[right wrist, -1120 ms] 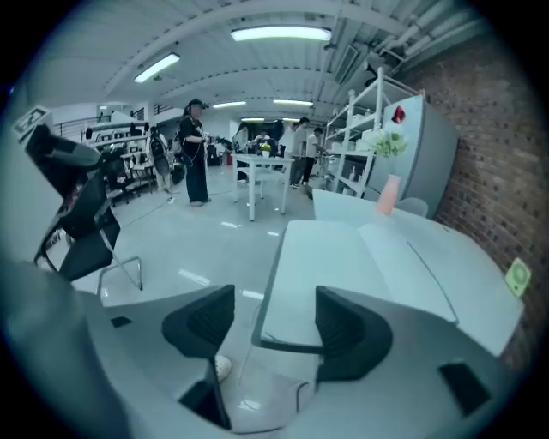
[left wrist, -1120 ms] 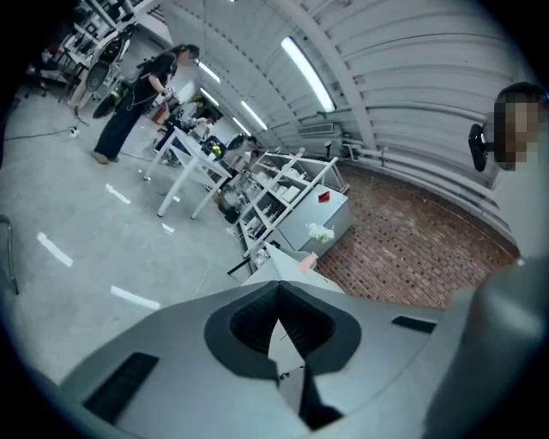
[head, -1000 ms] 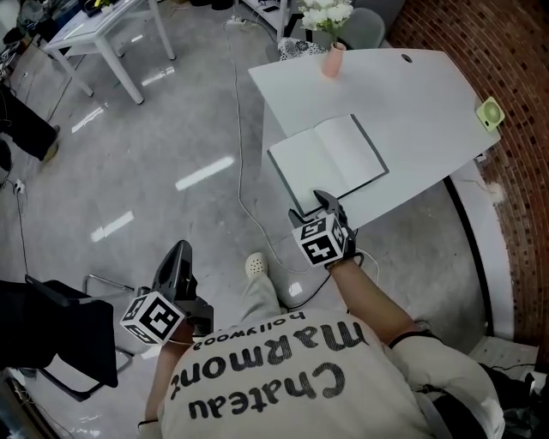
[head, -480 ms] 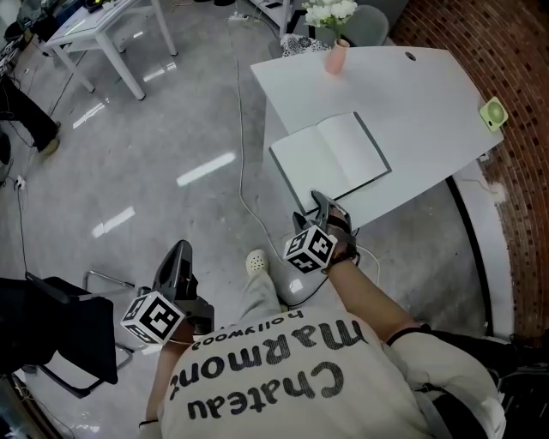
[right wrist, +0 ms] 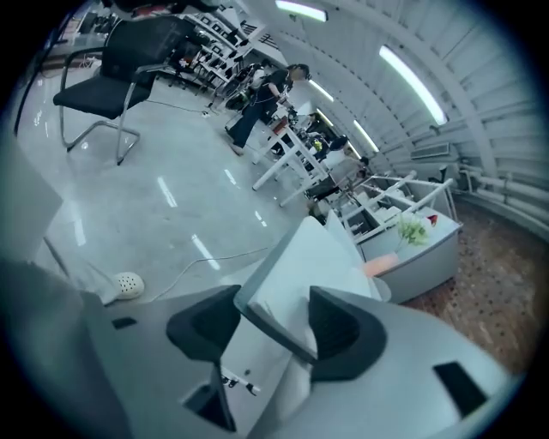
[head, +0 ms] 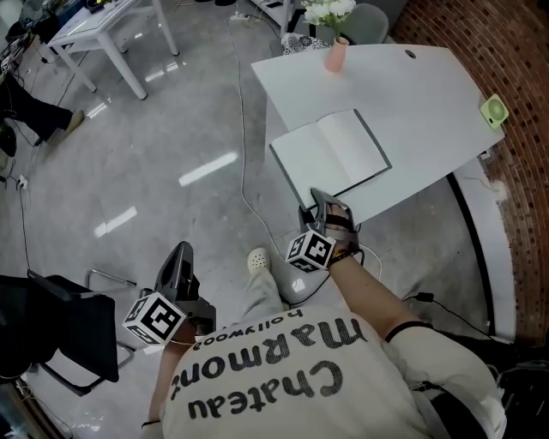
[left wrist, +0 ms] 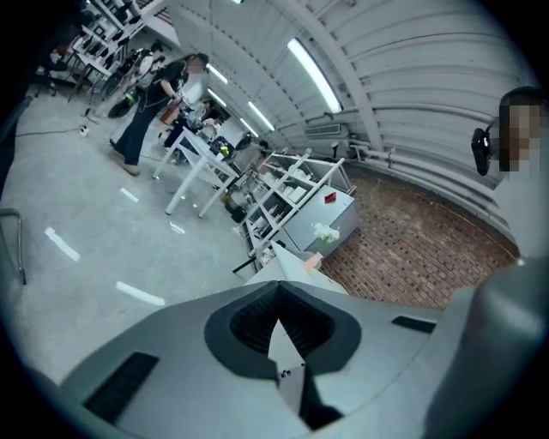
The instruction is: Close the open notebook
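The notebook point(head: 330, 159) lies open on the near left part of the table point(head: 420, 103). The right gripper point(head: 320, 201) is at its near edge. Its fingers are spread and have just been closing, with the notebook's edge between them. The left gripper point(head: 179, 250) hangs well off to the near left, fingers pressed together.

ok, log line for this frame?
notebook: open on table | right gripper: jaws just closing, notebook edge between | left gripper: shut, empty

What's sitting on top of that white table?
An open notebook, a pink vase with white flowers at the far edge, a small green object at one corner. Whatever lies under the notebook is covered.
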Available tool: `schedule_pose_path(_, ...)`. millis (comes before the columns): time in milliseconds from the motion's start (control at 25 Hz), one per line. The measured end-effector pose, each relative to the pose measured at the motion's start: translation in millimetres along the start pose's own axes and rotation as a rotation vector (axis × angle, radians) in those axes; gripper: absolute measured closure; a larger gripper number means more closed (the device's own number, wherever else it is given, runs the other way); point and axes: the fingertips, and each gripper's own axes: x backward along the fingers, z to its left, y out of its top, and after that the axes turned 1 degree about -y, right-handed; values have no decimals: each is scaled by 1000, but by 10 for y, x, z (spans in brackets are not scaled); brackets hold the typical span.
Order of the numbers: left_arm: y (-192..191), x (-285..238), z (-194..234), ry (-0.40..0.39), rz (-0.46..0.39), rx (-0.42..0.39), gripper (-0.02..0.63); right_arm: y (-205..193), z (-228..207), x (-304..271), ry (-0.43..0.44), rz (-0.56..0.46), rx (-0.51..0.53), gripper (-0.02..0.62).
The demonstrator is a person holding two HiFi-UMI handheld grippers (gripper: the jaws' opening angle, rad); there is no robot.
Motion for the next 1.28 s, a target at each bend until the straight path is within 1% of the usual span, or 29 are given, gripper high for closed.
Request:
schedule_pose_path(200,-1,27,-55,0,-4,-1,605,17,-30,39,37,-33,-64,365)
schedule_pose_path(320,11,37,-80,1,-8,-3,604,43,-64,63,58,-52,-104,401)
schedule_pose_path(400,14,35,-107,-5,-10,-6,606,56,-88,82,75,-59,-150,423)
schedule_pose_path(560,-5,21,-169,-19,-10,-14,604,58,-157,120,117,-61,-272,447)
schedule_pose_path(720,1,-30,-195,-33,-6,-11,604,59,-222,183,152,-46,-351,476)
schedule_pose_path(840,75,-133,-266,-47,-1,-12,606,55,-268,229,182,-33,-410,491)
schedule_pose_path(1000,170,-353,-422,-97,17,-31,604,20,-311,263,240,-13,-508,495)
schedule_pose_path(1120,253,-520,-523,-132,37,-46,605,27,-367,290,269,-6,-578,498)
schedule_pose_path(1280,443,-775,-642,-174,40,-75,604,51,-520,346,268,-9,-662,499)
